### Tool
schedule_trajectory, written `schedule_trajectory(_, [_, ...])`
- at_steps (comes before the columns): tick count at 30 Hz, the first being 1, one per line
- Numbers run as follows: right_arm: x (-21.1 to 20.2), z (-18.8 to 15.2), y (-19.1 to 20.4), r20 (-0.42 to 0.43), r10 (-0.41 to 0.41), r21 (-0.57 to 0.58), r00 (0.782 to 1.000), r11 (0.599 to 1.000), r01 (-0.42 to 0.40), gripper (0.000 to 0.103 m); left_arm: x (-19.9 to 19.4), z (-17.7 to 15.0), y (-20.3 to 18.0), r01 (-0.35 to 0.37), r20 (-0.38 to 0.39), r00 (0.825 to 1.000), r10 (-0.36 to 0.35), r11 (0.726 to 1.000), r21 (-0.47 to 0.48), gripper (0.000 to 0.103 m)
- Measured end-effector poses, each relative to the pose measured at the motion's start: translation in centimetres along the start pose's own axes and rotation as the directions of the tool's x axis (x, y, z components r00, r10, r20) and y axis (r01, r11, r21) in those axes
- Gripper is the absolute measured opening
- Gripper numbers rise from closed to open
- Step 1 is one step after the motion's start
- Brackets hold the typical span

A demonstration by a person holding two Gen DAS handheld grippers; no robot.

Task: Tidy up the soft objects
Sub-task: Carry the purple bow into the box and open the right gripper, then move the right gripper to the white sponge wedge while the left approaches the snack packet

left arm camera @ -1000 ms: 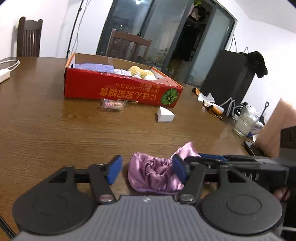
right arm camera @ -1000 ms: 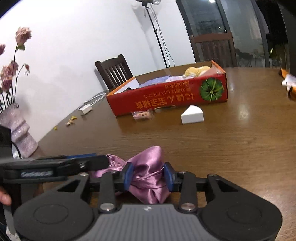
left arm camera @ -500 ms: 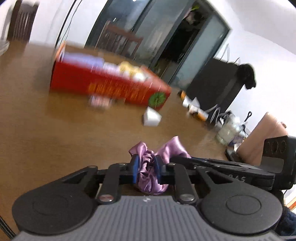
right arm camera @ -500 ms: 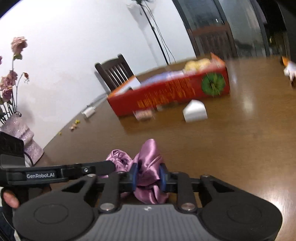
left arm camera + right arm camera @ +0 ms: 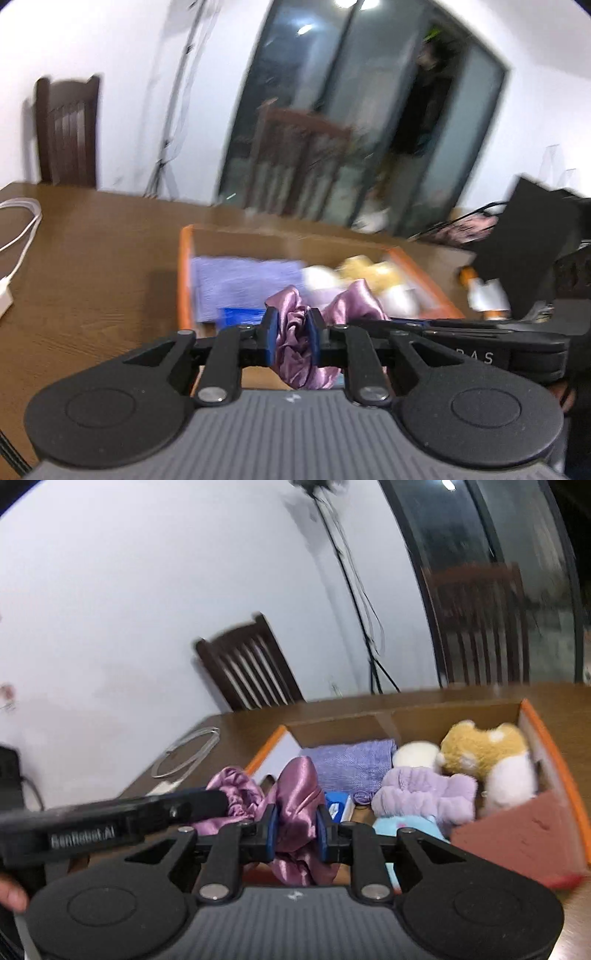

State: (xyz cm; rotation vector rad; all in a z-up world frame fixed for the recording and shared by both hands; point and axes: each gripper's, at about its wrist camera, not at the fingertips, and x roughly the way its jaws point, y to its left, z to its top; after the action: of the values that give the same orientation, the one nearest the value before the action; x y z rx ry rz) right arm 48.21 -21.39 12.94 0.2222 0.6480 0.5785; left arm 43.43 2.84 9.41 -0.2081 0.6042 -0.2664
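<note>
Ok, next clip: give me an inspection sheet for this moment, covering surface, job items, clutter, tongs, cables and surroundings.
Surface: brown wooden table.
Job's things: pink satin cloth held over the open box, which holds a lavender towel, tan-and-white plush dog, fluffy lilac item, light blue item and a dark red piece.
Clutter: small blue-white packet in the box.
Tongs: left tongs and right tongs both shut on the cloth.
Cables: white cable with adapter on the table.
Surroundings: wooden chair, light stand, glass doors.
</note>
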Motion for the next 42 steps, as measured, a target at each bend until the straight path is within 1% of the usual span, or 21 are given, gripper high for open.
schedule_trajectory(1, [1.6, 0.2, -0.2, -0.035, -0.006, 0.001, 0.999, 1.000, 0.006, 0.020, 0.9, 0.0, 0.4, -0.034, -0.020, 0.999, 0.034, 0.999, 0.012, 0.024])
schedule_trajectory(2, [3.3, 0.4, -0.4, -0.069, -0.017, 0.013, 0.997, 1.000, 0.018, 0.020, 1.4, -0.1, 0.7, -0.059, -0.029, 0.998, 0.059, 0.998, 0.020, 0.025])
schedule_trajectory(3, [4.3, 0.1, -0.4, -0.098, -0.038, 0.005, 0.994, 0.999, 0.039, 0.021, 1.7, -0.3, 0.9, -0.055, -0.040, 0.998, 0.056, 0.998, 0.026, 0.026])
schedule_trajectory(4, [5.5, -0.2, -0.3, -0.136, -0.060, -0.005, 0.989, 0.998, 0.060, 0.021, 1.8, -0.5, 1.2, -0.046, -0.046, 0.998, 0.047, 0.999, 0.024, 0.032])
schedule_trajectory(6, [7.1, -1.2, 0.0, -0.197, -0.085, -0.024, 0.977, 0.996, 0.081, 0.023, 1.3, -0.8, 1.4, -0.039, -0.031, 0.999, 0.040, 0.999, 0.022, 0.041])
schedule_trajectory(7, [7.3, -1.6, 0.0, -0.208, -0.080, -0.028, 0.975, 0.997, 0.076, 0.025, 0.9, -0.9, 1.3, -0.043, -0.014, 0.999, 0.043, 0.999, 0.032, 0.044])
schedule_trajectory(8, [7.4, -1.8, 0.1, -0.203, -0.077, -0.023, 0.976, 0.997, 0.074, 0.026, 0.5, -0.9, 1.1, -0.049, -0.002, 0.999, 0.050, 0.998, 0.042, 0.044])
schedule_trajectory(10, [7.0, -1.9, 0.1, -0.193, -0.088, -0.012, 0.977, 0.996, 0.087, 0.033, 0.2, -0.7, 0.9, -0.067, 0.006, 0.998, 0.067, 0.996, 0.053, 0.044])
schedule_trajectory(13, [5.8, -1.7, -0.1, -0.169, -0.080, -0.009, 0.982, 0.997, 0.080, 0.042, -0.4, -0.1, 0.4, -0.072, 0.020, 0.997, 0.071, 0.996, 0.056, 0.045])
schedule_trajectory(15, [4.3, -1.1, 0.2, -0.137, -0.092, -0.033, 0.986, 0.996, 0.088, 0.045, -1.3, 0.2, -0.3, -0.081, 0.045, 0.996, 0.077, 0.994, 0.072, 0.045])
schedule_trajectory(18, [1.3, 0.1, 0.8, -0.074, -0.107, -0.088, 0.992, 0.991, 0.100, 0.056, -3.4, 0.3, -1.7, -0.094, 0.088, 0.992, 0.085, 0.991, 0.100, 0.045])
schedule_trajectory(21, [-2.7, 0.8, 1.8, -0.005, -0.102, -0.165, 0.995, 0.981, 0.100, 0.056, -6.2, 0.2, -3.6, -0.081, 0.143, 0.988, 0.060, 0.987, 0.142, 0.051])
schedule_trajectory(24, [-7.3, 1.2, 2.7, 0.077, -0.105, -0.221, 0.991, 0.968, 0.120, 0.057, -8.7, -0.3, -5.3, -0.066, 0.180, 0.983, 0.035, 0.984, 0.168, 0.055])
schedule_trajectory(26, [-10.2, 1.0, 3.1, 0.133, -0.106, -0.242, 0.985, 0.961, 0.136, 0.064, -10.4, -0.9, -6.3, -0.064, 0.206, 0.978, 0.026, 0.981, 0.183, 0.060])
schedule_trajectory(27, [-11.5, 0.8, 3.3, 0.162, -0.106, -0.251, 0.981, 0.957, 0.145, 0.071, -11.2, -1.4, -6.8, -0.077, 0.223, 0.974, 0.035, 0.980, 0.183, 0.063])
schedule_trajectory(28, [-13.0, 0.2, 3.4, 0.190, -0.109, -0.259, 0.976, 0.953, 0.156, 0.074, -12.1, -2.2, -7.2, -0.099, 0.242, 0.969, 0.052, 0.978, 0.184, 0.064])
schedule_trajectory(31, [-16.5, -2.3, 3.5, 0.248, -0.114, -0.275, 0.962, 0.944, 0.183, 0.075, -14.1, -5.2, -8.3, -0.125, 0.274, 0.959, 0.072, 0.976, 0.181, 0.067])
schedule_trajectory(33, [-18.4, -4.7, 3.4, 0.280, -0.113, -0.274, 0.953, 0.942, 0.192, 0.077, -15.4, -7.7, -9.0, -0.118, 0.273, 0.959, 0.068, 0.979, 0.168, 0.067])
schedule_trajectory(37, [-21.2, -10.0, 3.4, 0.322, -0.115, -0.271, 0.940, 0.940, 0.208, 0.084, -17.5, -12.7, -10.2, -0.115, 0.280, 0.957, 0.072, 0.984, 0.139, 0.074])
schedule_trajectory(40, [-22.2, -14.3, 3.2, 0.305, -0.116, -0.250, 0.945, 0.948, 0.197, 0.084, -18.1, -16.2, -11.0, -0.114, 0.235, 0.969, 0.079, 0.983, 0.140, 0.075])
schedule_trajectory(42, [-22.3, -17.1, 2.9, 0.273, -0.125, -0.197, 0.954, 0.963, 0.183, 0.084, -17.9, -18.1, -11.6, -0.104, 0.172, 0.982, 0.083, 0.987, 0.122, 0.075])
